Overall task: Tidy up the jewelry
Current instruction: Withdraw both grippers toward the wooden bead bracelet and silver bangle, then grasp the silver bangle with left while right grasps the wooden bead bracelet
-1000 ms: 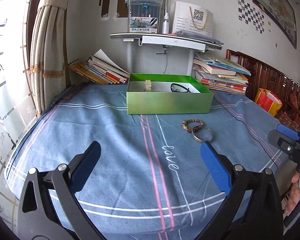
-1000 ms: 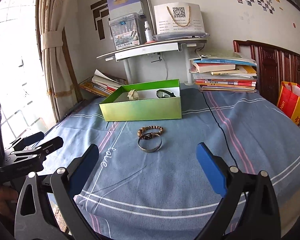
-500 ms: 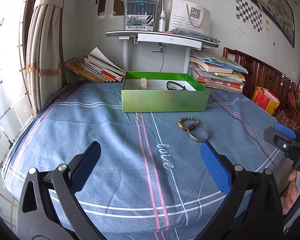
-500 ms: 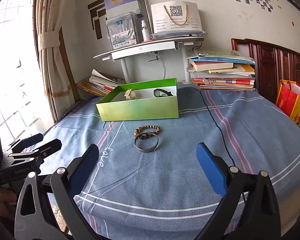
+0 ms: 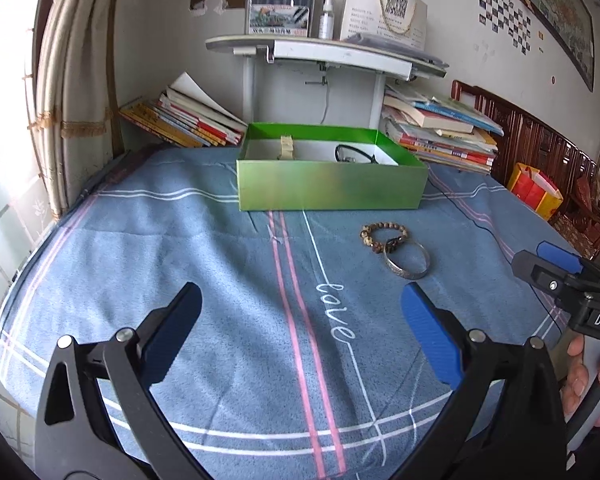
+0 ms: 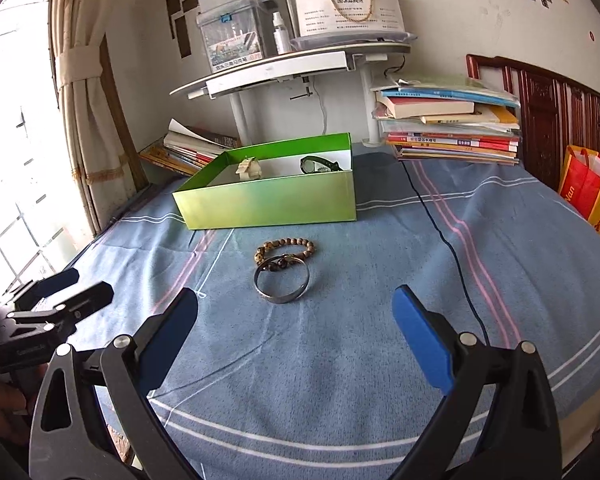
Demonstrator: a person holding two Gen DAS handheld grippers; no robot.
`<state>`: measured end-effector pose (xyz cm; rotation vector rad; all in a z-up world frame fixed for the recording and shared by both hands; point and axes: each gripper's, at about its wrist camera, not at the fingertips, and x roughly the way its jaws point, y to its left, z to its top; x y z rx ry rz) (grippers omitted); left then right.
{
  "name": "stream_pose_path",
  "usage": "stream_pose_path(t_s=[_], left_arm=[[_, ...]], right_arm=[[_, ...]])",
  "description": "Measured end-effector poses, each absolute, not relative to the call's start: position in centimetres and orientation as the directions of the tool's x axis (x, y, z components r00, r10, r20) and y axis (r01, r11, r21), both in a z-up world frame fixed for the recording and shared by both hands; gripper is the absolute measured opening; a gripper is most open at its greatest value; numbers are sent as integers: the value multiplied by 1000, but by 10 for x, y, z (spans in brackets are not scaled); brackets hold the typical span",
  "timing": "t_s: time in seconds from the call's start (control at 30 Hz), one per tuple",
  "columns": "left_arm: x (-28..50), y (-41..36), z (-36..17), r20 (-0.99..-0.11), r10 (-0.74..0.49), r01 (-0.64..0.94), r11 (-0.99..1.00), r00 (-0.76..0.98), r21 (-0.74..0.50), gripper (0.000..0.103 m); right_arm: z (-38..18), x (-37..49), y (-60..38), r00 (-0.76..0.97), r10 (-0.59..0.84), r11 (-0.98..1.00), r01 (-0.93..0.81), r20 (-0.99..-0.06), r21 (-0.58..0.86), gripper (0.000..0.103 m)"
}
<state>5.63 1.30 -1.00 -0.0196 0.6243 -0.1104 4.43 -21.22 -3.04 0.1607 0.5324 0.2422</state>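
A brown beaded bracelet (image 5: 383, 235) (image 6: 285, 247) and a silver bangle (image 5: 406, 261) (image 6: 282, 285) lie touching on the blue bedsheet, in front of an open green box (image 5: 332, 190) (image 6: 268, 204). Inside the box sit a cream-coloured piece (image 5: 286, 148) (image 6: 249, 169) and a dark ring-shaped item (image 5: 350, 153) (image 6: 318, 164). My left gripper (image 5: 300, 332) is open over the sheet, left of and nearer than the bracelets. My right gripper (image 6: 296, 338) is open with nothing in it, just short of the bangle, and also shows at the right edge of the left wrist view as the right gripper (image 5: 556, 268).
Book stacks (image 6: 448, 124) (image 5: 184, 120) flank a white shelf stand (image 5: 324, 54) behind the box. A black cable (image 6: 448, 244) runs across the sheet at right. A curtain (image 5: 72, 92) hangs at left; a red-and-yellow bag (image 6: 588, 188) and a wooden headboard (image 6: 548, 96) stand at right.
Both grippers have moved a little closer to the box and bracelets, which look larger now. Both stayed open and the jewelry has not moved.
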Motion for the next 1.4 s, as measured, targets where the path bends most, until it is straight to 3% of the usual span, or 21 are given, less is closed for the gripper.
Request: stream_pose_path(t_s=[0.33,0.67,0.73,0.8,0.97,1.13,1.4], left_arm=[[120,-70,-37,-672,-221,231,970,707,-76,99],[177,-118,-70,-754,-187,206,976,630,-71,99],[183,-117,-72,-761,-187,189,978,621,-86,96],[190,-115,-79,-783,-199,180,977,590,-113,81],[190,-117,-78,-779,-185,183,979,599,-92,60],[184,-108,-74,-756,-231,192,971,612,-142,59],[125,-48,-30,-663,-167,131,986,730,-104,59]], right_arm=[[-32,58,-251,849,224,958,-101,-478,269,96],[-42,69,-273,839,211,957,-74,-501,281,96],[-44,72,-275,836,215,955,-73,-504,286,96],[-46,74,-276,834,223,953,-76,-506,294,96],[-50,76,-277,826,236,949,-83,-511,304,96],[-51,75,-278,825,237,948,-82,-514,306,96],[-46,79,-261,804,269,954,-146,-530,263,96]])
